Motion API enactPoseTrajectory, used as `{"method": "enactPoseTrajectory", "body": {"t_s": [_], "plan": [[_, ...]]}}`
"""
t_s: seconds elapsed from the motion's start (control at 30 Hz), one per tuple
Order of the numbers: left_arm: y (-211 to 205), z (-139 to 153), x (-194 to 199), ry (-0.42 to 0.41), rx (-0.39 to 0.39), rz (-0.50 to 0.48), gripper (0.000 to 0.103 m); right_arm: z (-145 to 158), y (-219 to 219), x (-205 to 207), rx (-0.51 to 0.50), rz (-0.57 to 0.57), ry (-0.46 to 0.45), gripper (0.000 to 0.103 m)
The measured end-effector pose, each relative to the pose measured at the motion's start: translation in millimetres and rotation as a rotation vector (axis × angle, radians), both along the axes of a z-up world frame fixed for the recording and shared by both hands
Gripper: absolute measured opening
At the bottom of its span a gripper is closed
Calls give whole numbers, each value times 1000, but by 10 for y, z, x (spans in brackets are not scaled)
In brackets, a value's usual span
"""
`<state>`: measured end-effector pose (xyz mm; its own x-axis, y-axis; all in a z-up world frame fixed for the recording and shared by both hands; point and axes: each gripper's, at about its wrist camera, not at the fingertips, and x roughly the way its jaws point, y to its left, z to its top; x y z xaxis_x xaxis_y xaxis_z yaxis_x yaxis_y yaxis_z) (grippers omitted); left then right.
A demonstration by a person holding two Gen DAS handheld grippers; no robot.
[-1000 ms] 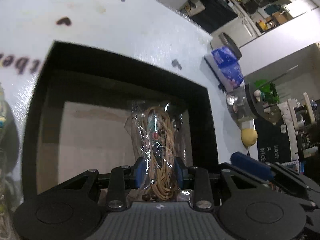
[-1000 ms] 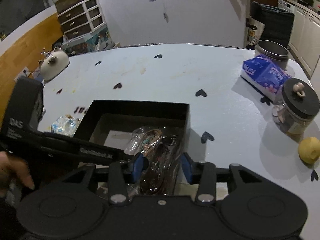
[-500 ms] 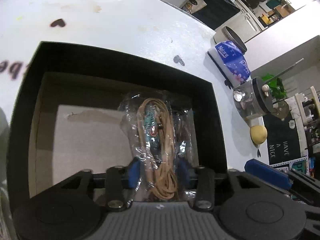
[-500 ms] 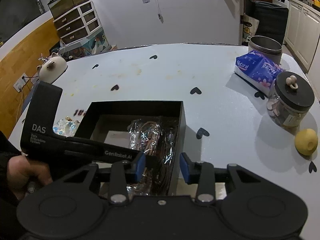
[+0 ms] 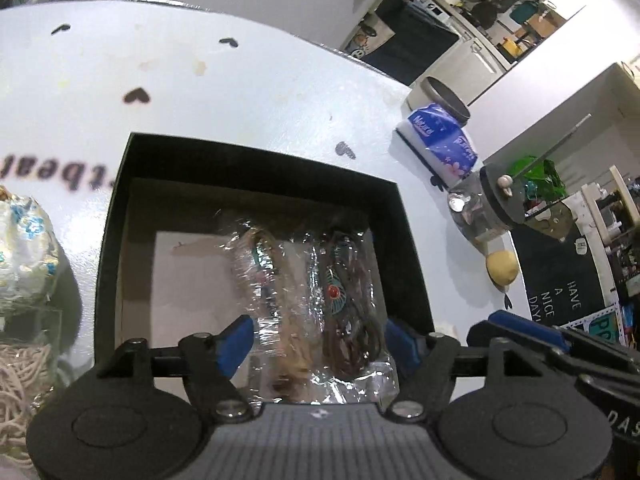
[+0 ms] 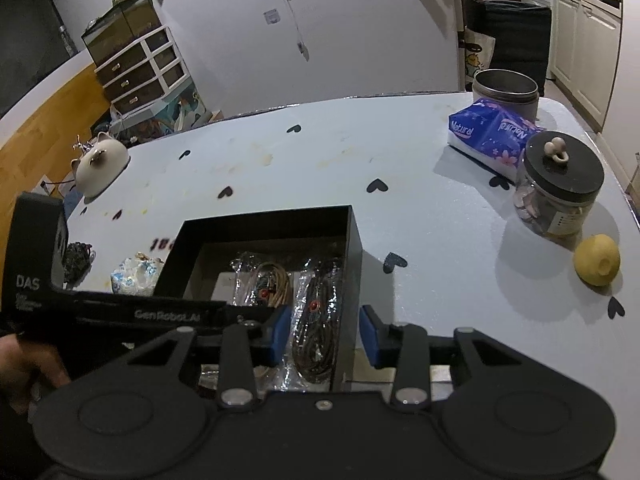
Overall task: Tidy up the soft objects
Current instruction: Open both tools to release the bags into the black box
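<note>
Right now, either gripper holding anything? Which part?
Nothing held. Left gripper has just been opening; the tan cord packet lies free in the box. Right gripper is open, straddling the box wall.

Blue tissue pack (image 6: 493, 134), far right on the counter (image 6: 280, 160): read "Natural". Left tongs' black body (image 6: 36, 276): "DAS", and along its arm "GenRobot.AI". Black mat (image 5: 556, 284) at right: "HAVE A NICE DAY".

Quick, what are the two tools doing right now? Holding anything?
Left tool: open, jaws just widened, letting go of the tan cord packet in the black box.
Right tool: open, empty, over the dark cord packet.
</note>
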<state>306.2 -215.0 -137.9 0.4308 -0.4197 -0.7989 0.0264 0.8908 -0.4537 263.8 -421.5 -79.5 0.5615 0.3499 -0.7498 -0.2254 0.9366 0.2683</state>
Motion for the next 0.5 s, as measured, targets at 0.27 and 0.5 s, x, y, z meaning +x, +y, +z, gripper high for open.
{"method": "enactPoseTrajectory", "body": {"t_s": [0.27,0.5], "plan": [[41,165,-192,-52,33,-10,80,47,-32,-115,9,-12,-21,41],[79,403,-397,-136,91,-3,88,128,-58,-233,35,-29,-73,47]]}}
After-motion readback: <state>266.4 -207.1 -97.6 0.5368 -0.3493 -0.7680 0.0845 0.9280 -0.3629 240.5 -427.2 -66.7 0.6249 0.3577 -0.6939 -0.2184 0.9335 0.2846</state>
